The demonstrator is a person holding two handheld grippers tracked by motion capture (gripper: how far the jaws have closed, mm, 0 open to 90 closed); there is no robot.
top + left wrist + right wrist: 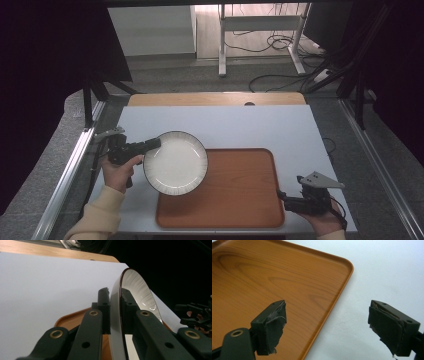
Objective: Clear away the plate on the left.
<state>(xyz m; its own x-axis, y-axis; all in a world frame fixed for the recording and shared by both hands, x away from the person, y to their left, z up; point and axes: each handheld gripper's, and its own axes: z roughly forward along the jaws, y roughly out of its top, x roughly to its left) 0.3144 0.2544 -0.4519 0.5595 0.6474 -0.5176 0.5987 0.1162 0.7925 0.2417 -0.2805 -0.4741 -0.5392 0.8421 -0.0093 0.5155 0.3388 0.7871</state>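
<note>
L gripper [150, 144] pinches the rim of a round white ceramic plate w/ dark edge and fine radial lines [176, 163]; jaws pressed onto the rim from both sides, one on the plate's underside, one on its eating face. In the left gripper view the plate [117, 322] stands edge-on between the two black jaws of that gripper [115, 312], rim running up and away, glossy face to the right. From the high view the plate sits tilted, its left rim held at the gripper, its right part over the left end of the rectangular wood-grain brown tray w/ rounded corners [240, 200]. Can't tell whether the plate's lower edge touches the tray or the white tabletop sheet [280, 125].

The person's left hand [120, 172] wraps the L gripper's body, cream sleeve [100, 215] coming in from the bottom left.

R gripper [281, 196] rests near the tray's right front corner, held by the right hand [327, 222]; grey three-cornered plate [320, 180] on top. In the right gripper view its jaws are spread wide, nothing between them [325, 327]: left jaw over the tray's surface [274, 277], right jaw over the white tabletop [387, 272], the tray's raised rim running between. Pads on both jaws look worn and ragged. R gripper is well apart from the plate.
</note>
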